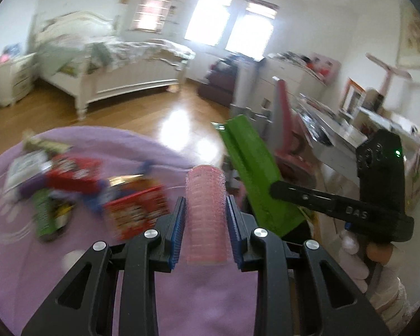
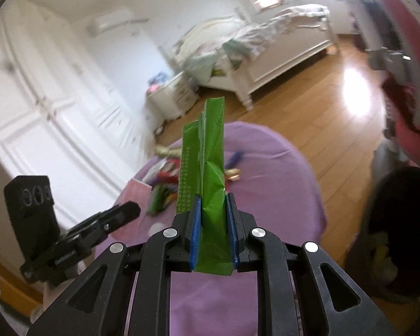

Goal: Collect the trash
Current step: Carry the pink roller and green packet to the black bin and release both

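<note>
Your left claw (image 1: pixel 205 210) was closed, its blue-padded fingers (image 1: pixel 177 224) pressed against either side of a pink roller (image 1: pixel 206 212) standing upright between them. Your right claw (image 2: pixel 213 224) was likewise closed, clamping a green wrapper (image 2: pixel 210 168) that rose above its pads (image 2: pixel 196 232). Your right hand (image 1: pixel 378 263), in a pale glove, gripped the handle beside the left claw, both held close together.

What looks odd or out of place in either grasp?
The left gripper holds a pink hair roller, which doesn't look like trash, unlike the wrappers heaped on the purple cloth. The right gripper pinches a creased green packet.
</note>
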`<action>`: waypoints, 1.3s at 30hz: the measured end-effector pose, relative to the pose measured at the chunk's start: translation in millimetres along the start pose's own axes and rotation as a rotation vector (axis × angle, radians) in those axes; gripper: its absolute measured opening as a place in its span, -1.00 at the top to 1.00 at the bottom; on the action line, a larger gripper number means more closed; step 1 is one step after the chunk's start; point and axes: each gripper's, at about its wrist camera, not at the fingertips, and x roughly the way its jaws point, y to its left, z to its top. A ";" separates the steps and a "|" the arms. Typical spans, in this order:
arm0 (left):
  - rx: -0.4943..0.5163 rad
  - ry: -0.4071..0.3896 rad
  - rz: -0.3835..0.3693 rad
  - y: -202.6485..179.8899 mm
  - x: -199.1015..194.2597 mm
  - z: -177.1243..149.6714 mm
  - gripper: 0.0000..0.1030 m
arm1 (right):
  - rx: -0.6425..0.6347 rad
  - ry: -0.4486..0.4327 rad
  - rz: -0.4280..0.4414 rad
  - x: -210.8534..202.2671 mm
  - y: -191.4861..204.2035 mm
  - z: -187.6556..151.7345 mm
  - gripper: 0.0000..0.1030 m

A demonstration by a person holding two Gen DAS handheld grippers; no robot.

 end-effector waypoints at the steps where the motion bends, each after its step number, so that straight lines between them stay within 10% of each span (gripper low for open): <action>1: 0.018 0.004 -0.012 -8.6 5.7 0.4 0.44 | 0.023 -0.018 -0.013 -8.9 -13.2 1.9 0.65; 19: 0.264 0.212 -0.284 -156.2 153.2 -3.6 0.44 | 0.329 -0.169 -0.227 -103.2 -196.5 -25.7 0.65; 34: 0.270 0.358 -0.268 -182.1 224.4 -26.6 0.40 | 0.450 -0.140 -0.314 -102.3 -256.6 -61.0 0.60; 39: 0.288 0.323 -0.232 -186.7 219.9 -24.6 -0.65 | 0.469 -0.152 -0.348 -106.5 -257.0 -63.6 -0.14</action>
